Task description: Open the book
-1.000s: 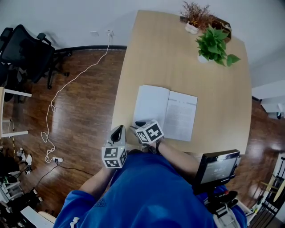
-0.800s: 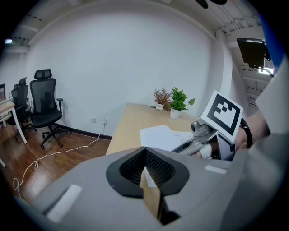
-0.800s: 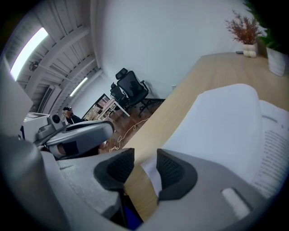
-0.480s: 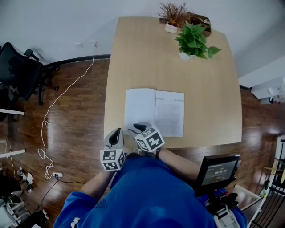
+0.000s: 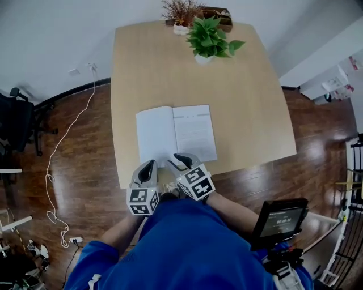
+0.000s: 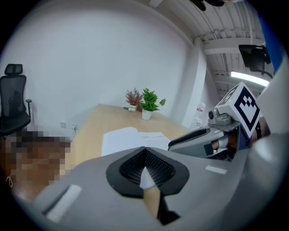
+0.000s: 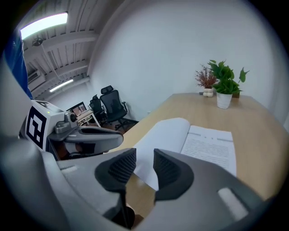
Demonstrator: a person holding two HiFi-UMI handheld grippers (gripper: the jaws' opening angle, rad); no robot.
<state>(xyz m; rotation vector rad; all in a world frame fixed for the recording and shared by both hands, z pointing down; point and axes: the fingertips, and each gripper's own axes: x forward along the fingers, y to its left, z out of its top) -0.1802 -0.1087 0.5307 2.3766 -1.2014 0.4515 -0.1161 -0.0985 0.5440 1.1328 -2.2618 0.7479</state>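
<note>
The book [image 5: 176, 133] lies open and flat on the wooden table [image 5: 249, 107], white pages up, near the front edge. It also shows in the left gripper view as the book [image 6: 126, 137] and in the right gripper view as the book [image 7: 198, 144]. My left gripper [image 5: 148, 169] hovers by the table's front edge, left of the book's near corner, its pads [image 6: 135, 164] meeting at the tips. My right gripper [image 5: 178, 161] is over the book's near edge. Its jaws have just been closing a little but stand apart, with nothing between them [image 7: 144, 158].
A green potted plant [image 5: 209, 37], a dried plant [image 5: 180, 11] and a brown box [image 5: 218, 14] stand at the table's far edge. An office chair [image 5: 14, 122] and a white cable [image 5: 62, 147] are on the wood floor at left. A small screen [image 5: 278, 218] is at lower right.
The head view has swung, so the table and book now sit further left. Both grippers have shifted along the book's near edge, the right one lifting slightly. The book stays open.
</note>
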